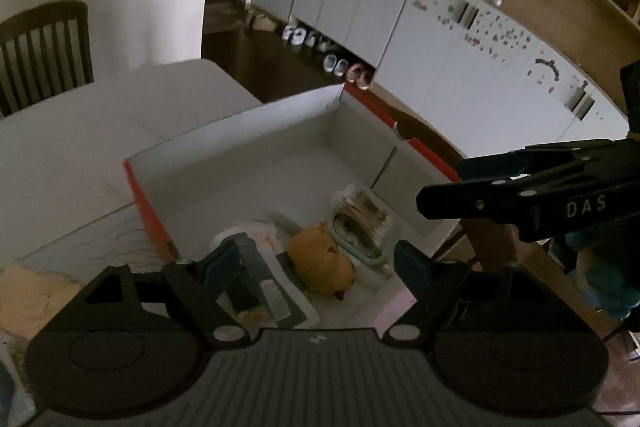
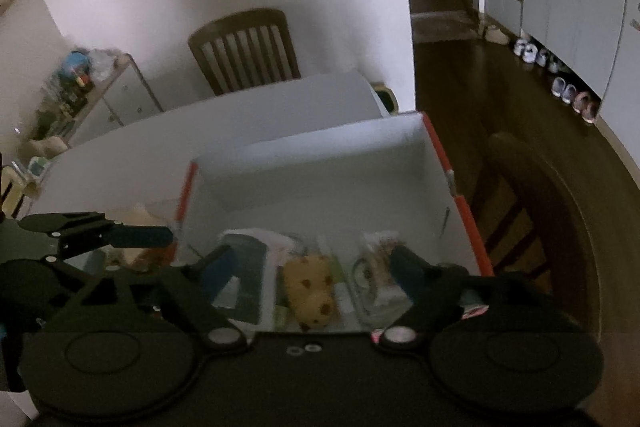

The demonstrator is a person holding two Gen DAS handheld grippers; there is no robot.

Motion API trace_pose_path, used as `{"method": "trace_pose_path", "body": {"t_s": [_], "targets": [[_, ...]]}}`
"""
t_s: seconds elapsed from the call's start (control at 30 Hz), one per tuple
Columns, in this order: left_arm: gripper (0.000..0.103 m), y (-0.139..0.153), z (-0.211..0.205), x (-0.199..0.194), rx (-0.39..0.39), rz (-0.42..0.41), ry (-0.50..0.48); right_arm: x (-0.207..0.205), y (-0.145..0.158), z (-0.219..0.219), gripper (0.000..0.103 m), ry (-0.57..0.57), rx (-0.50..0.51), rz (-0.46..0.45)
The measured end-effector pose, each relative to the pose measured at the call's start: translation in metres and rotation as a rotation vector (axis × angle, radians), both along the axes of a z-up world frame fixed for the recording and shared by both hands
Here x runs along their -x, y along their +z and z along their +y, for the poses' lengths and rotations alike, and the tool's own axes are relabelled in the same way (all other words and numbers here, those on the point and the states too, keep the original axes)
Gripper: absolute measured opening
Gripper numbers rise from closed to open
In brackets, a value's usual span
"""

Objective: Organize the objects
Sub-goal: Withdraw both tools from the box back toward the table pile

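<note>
An open cardboard box (image 1: 240,139) (image 2: 320,155), orange outside and white inside, sits on the table. At its near end lie a yellow plush toy (image 1: 324,263) (image 2: 310,291), a clear tub of cotton swabs (image 1: 360,223) (image 2: 376,279) and a dark flat package (image 1: 248,279) (image 2: 244,279). My left gripper (image 1: 318,259) hangs open above these things with nothing between its fingers. My right gripper (image 2: 312,259) is open and empty too, over the same end of the box. Each shows in the other's view: the right gripper (image 1: 452,185) at the right, the left gripper (image 2: 120,227) at the left.
The box stands on a white table (image 1: 80,155). A dark wooden chair (image 2: 244,51) is at the table's far side and another chair (image 2: 532,211) is by the box's right wall. Shoes (image 1: 340,65) line the white cabinets. A cluttered shelf unit (image 2: 80,83) stands at the left.
</note>
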State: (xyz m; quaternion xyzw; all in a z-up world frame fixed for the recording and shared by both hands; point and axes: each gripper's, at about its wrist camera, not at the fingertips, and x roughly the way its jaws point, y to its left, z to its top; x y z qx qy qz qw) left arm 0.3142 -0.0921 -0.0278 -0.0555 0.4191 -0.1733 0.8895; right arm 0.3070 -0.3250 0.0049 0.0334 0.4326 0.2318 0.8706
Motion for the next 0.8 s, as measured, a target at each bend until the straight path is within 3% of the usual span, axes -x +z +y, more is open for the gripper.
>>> {"method": "trace_pose_path", "body": {"t_s": [0.17,0.23,0.47,0.8], "targets": [[0.089,0.015,0.016,0.028,-0.022,-0.059,0.001,0.022,0.012,0.01,0.1,0.015,-0.044,-0.03],[0.103,0.02,0.023,0.04,-0.031,-0.088,-0.001,0.032,0.017,0.017,0.102,0.023,-0.048,-0.049],[0.103,0.033,0.066,0.074,-0.001,-0.126,0.015,0.065,0.023,0.051,0.103,0.034,-0.026,-0.1],[0.103,0.03,0.134,0.118,-0.05,-0.146,0.046,0.097,0.011,0.103,0.103,0.051,-0.006,-0.084]]}}
